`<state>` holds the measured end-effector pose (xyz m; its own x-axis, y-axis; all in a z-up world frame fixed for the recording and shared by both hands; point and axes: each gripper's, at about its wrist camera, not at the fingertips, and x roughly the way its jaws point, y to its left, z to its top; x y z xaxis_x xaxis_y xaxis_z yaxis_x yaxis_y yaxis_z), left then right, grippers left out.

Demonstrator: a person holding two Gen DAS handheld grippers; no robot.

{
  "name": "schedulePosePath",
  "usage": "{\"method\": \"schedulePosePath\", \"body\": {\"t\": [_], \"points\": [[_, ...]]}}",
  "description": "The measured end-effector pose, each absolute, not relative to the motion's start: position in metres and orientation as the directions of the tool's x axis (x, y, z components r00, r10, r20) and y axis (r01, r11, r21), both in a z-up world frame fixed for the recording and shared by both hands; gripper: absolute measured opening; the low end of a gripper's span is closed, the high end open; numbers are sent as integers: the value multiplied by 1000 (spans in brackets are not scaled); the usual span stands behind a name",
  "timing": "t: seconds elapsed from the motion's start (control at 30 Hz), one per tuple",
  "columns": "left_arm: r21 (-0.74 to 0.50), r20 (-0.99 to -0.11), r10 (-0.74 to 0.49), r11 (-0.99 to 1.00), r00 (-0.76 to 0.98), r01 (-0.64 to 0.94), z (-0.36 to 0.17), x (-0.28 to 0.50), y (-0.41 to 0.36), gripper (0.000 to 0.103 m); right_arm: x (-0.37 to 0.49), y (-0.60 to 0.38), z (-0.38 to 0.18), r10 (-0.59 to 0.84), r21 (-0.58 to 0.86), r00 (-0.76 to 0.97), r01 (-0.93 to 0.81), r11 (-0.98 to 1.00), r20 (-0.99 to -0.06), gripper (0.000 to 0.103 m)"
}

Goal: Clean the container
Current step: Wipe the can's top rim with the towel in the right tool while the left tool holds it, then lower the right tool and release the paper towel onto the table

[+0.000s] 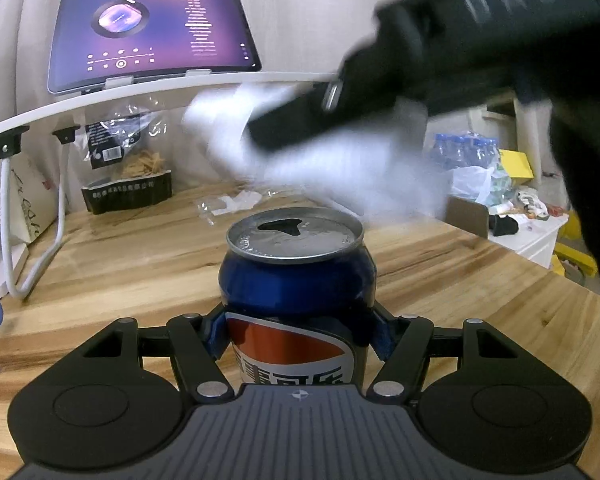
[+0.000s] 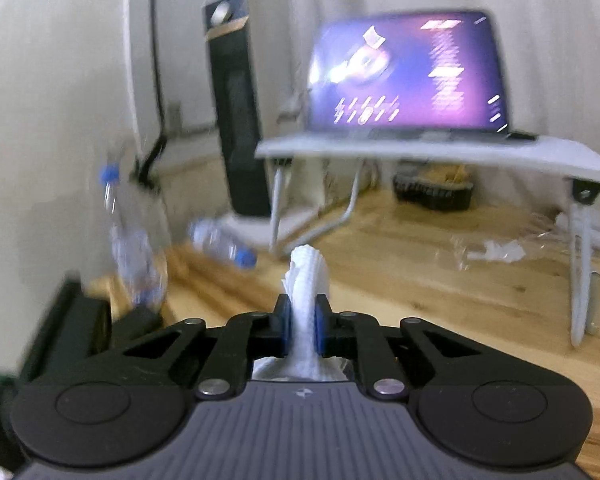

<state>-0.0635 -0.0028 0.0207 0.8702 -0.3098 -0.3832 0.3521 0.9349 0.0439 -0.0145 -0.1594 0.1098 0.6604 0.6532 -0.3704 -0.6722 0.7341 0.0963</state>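
Note:
A blue Pepsi can (image 1: 298,280) with an open top stands upright on the wooden table (image 1: 480,280). My left gripper (image 1: 298,332) is shut on the can, its blue pads against both sides. My right gripper (image 2: 302,320) is shut on a white paper tissue (image 2: 306,280) that sticks up between its fingers. In the left wrist view the right gripper (image 1: 420,60) is blurred, above and behind the can, with the tissue (image 1: 320,152) hanging under it, apart from the can's lid.
A white lap desk (image 1: 160,92) with a lit tablet (image 1: 152,32) stands at the back. A snack bag (image 1: 128,164) and clear wrapper (image 1: 228,204) lie under it. Water bottles (image 2: 224,244) and a black tower (image 2: 236,112) are at the left.

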Motion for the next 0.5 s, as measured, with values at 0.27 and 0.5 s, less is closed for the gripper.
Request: {"method": "schedulePosePath", "body": {"t": [0.27, 0.5], "points": [[43, -383, -310, 935, 870, 352, 20, -65, -3, 67, 12, -171, 88, 575, 94, 717, -592, 801, -394, 15], [57, -385, -301, 936, 873, 348, 19, -66, -5, 68, 43, -180, 58, 469, 60, 764, -497, 866, -442, 19]]}}
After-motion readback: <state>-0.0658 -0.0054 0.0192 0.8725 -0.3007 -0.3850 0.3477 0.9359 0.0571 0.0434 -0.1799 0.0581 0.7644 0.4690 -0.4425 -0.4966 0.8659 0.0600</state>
